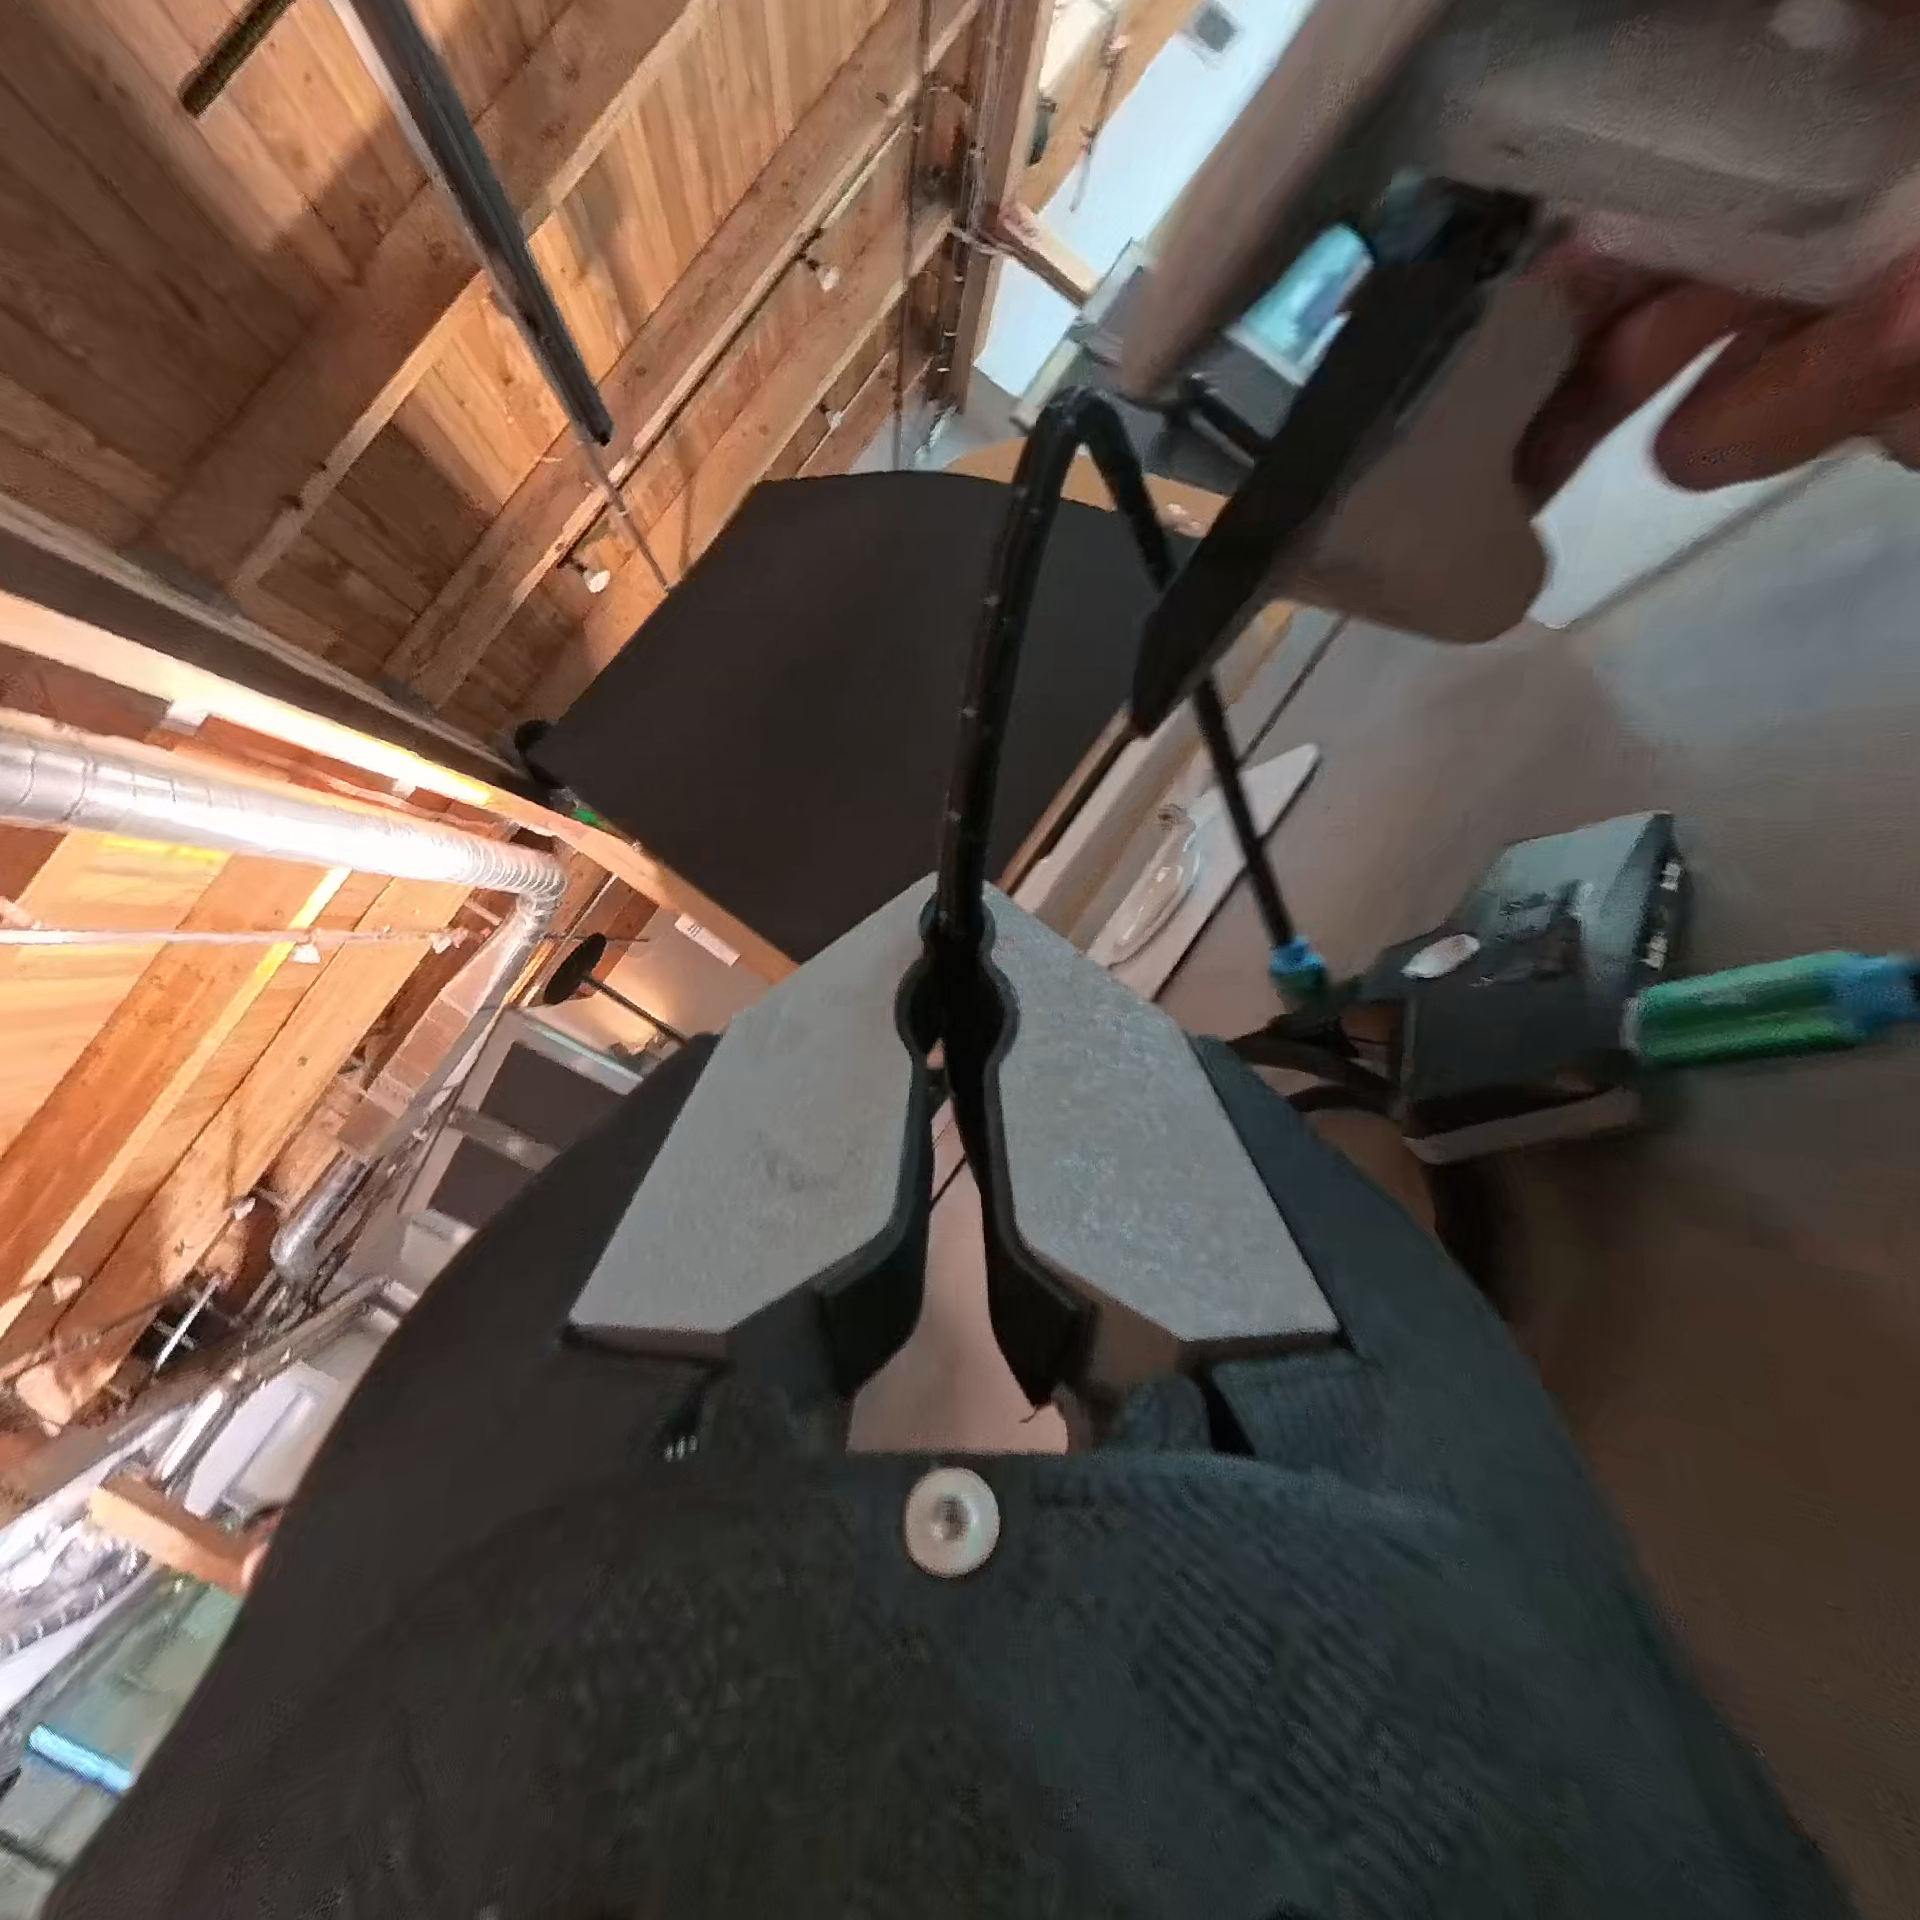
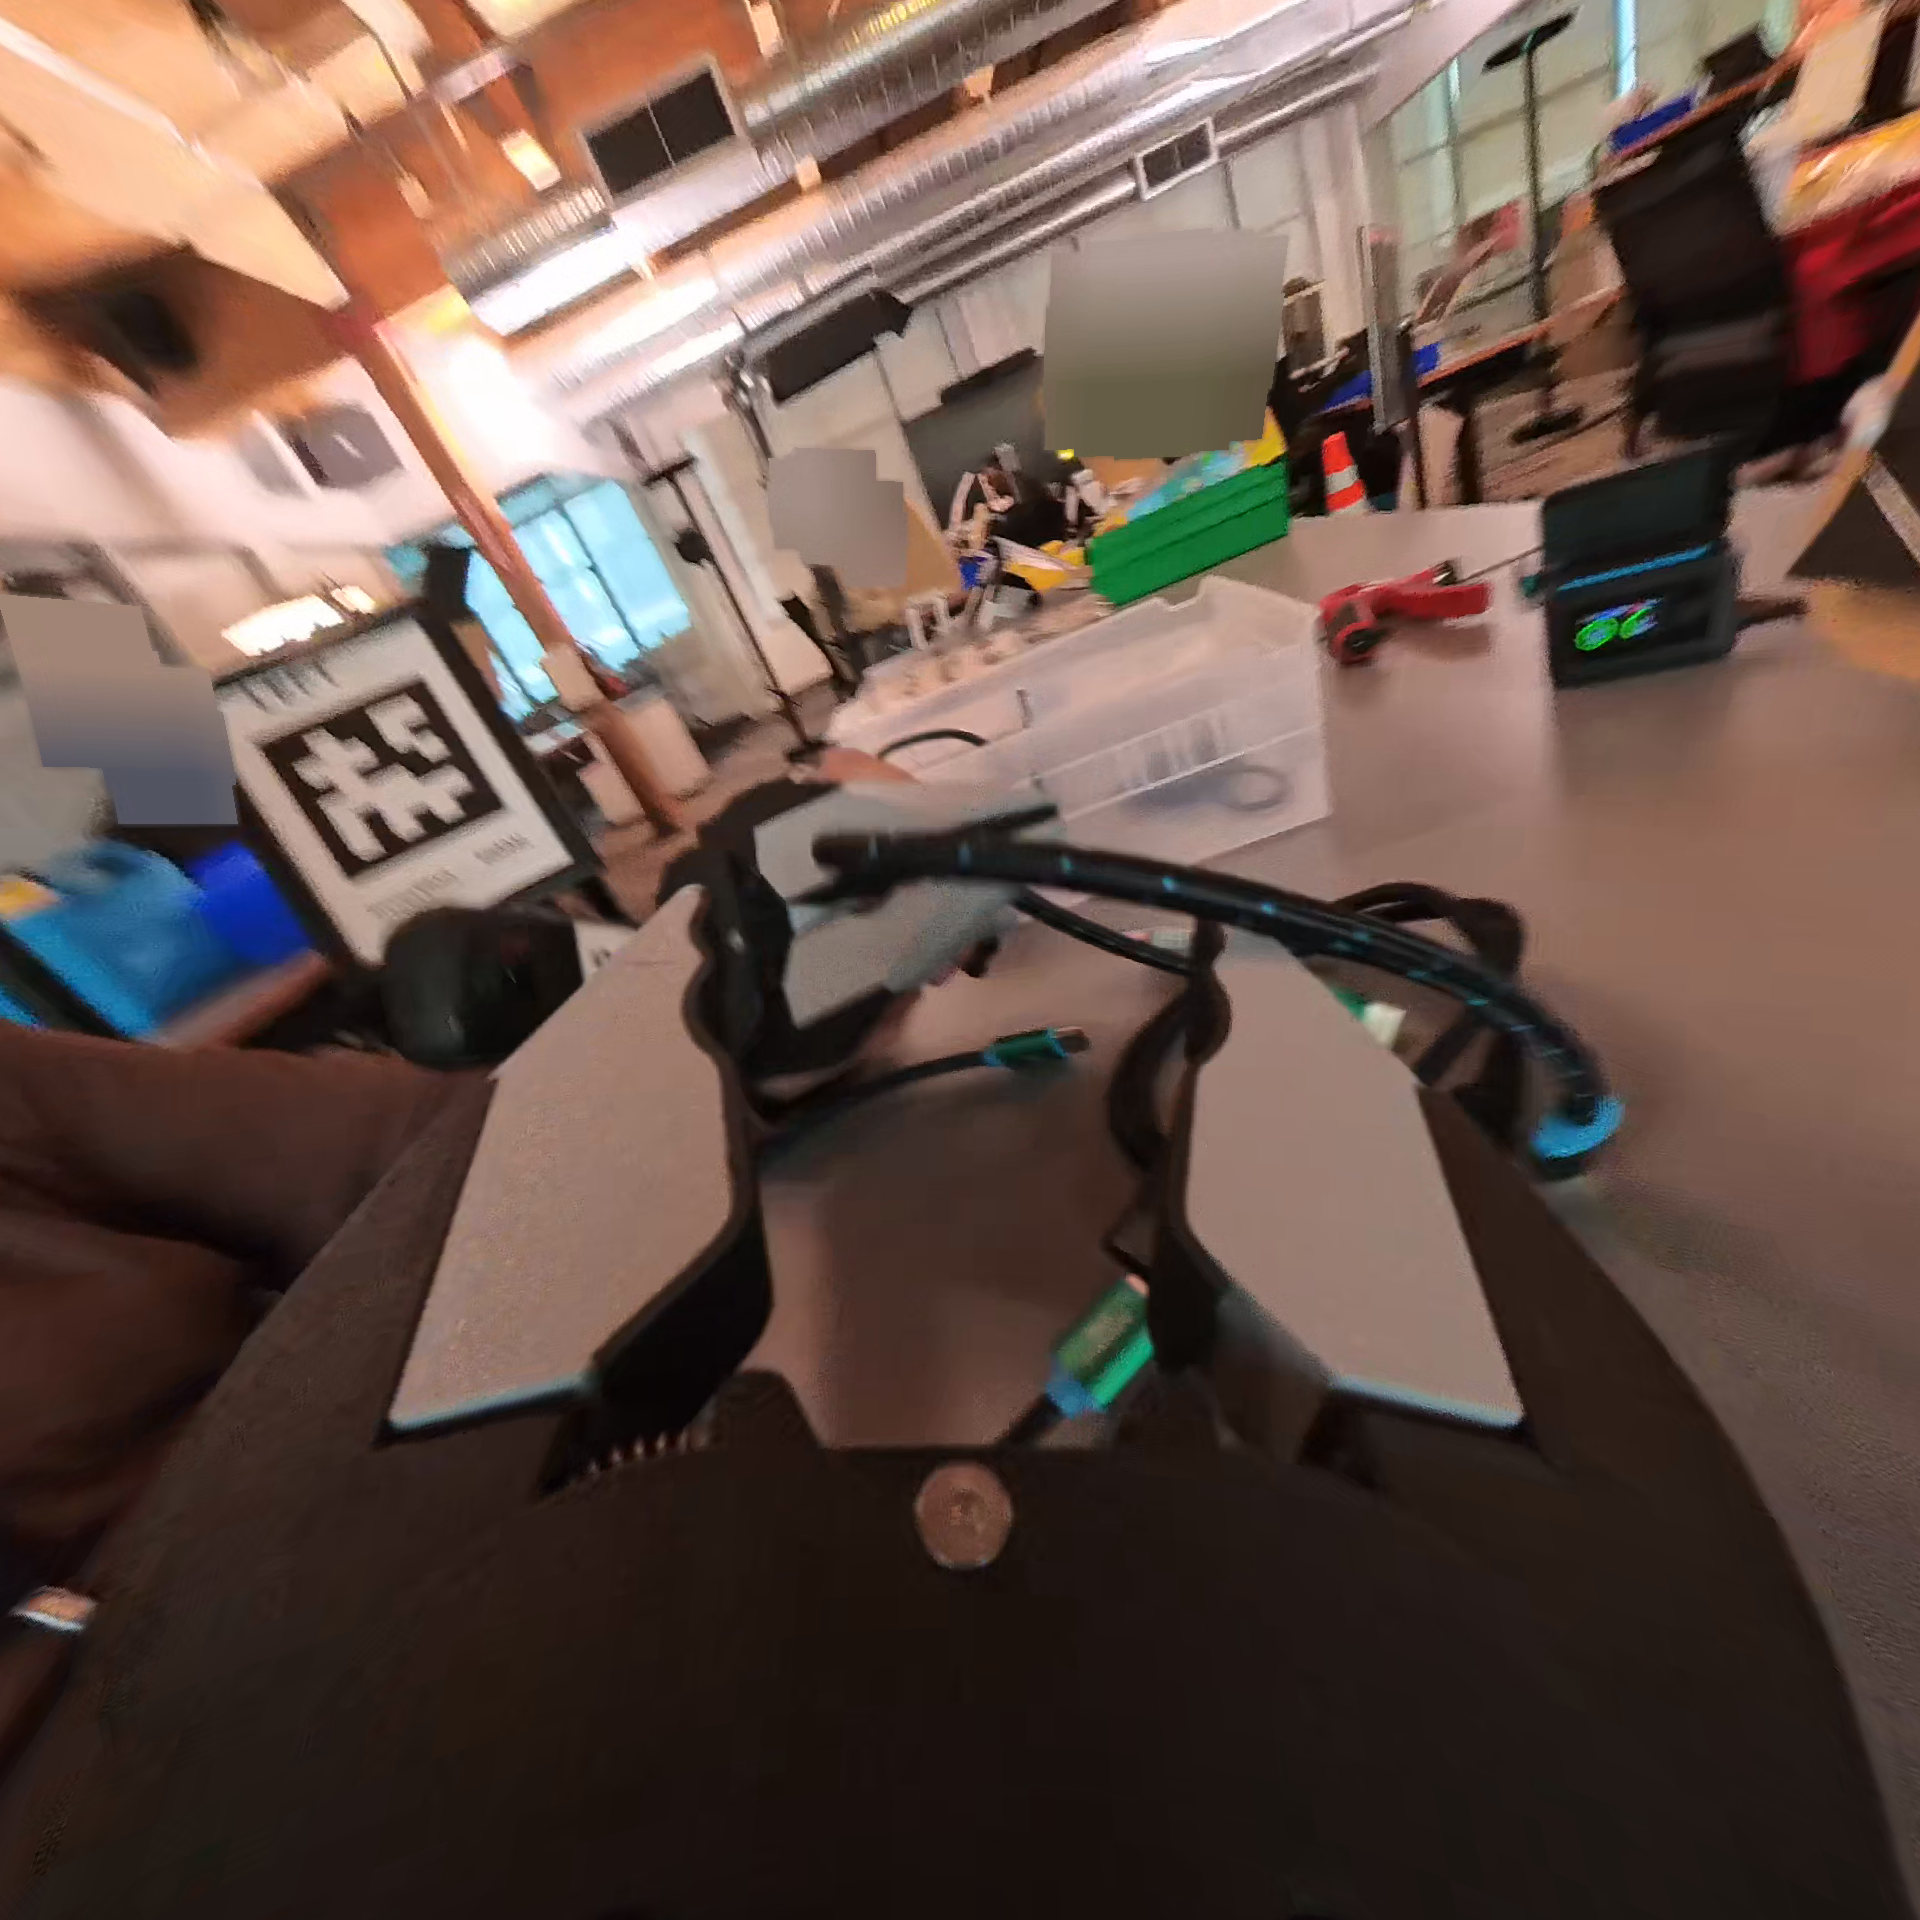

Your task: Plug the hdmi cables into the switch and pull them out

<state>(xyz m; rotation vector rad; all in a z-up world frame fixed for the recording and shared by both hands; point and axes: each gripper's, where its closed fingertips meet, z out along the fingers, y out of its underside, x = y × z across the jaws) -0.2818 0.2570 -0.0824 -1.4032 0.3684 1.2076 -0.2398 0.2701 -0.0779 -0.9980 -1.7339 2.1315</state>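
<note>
My left gripper (image 1: 956, 935) is shut on a black braided HDMI cable (image 1: 997, 644). The cable rises from the fingertips, arcs over and drops to a blue collar (image 1: 1294, 961) beside the dark switch (image 1: 1496, 1008) on the table. A green and blue HDMI plug (image 1: 1766, 1008) sticks out at the switch's right. In the right wrist view the left gripper (image 2: 894, 883) pinches the same cable (image 2: 1299, 914) ahead of my fingers. My right gripper (image 2: 961, 956) is wide open. A green plug (image 2: 1101, 1340) lies loose by its right finger. Another plug (image 2: 1039, 1049) lies on the table.
A hand holds the right gripper (image 1: 1226, 582) at the upper right of the left wrist view. On the grey table (image 2: 1662, 831) stand a clear plastic bin (image 2: 1143, 707), a red tool (image 2: 1392, 613) and a black box (image 2: 1642, 582). A marker sign (image 2: 384, 779) stands at the left. About 5 cm separates my left fingertips from my right.
</note>
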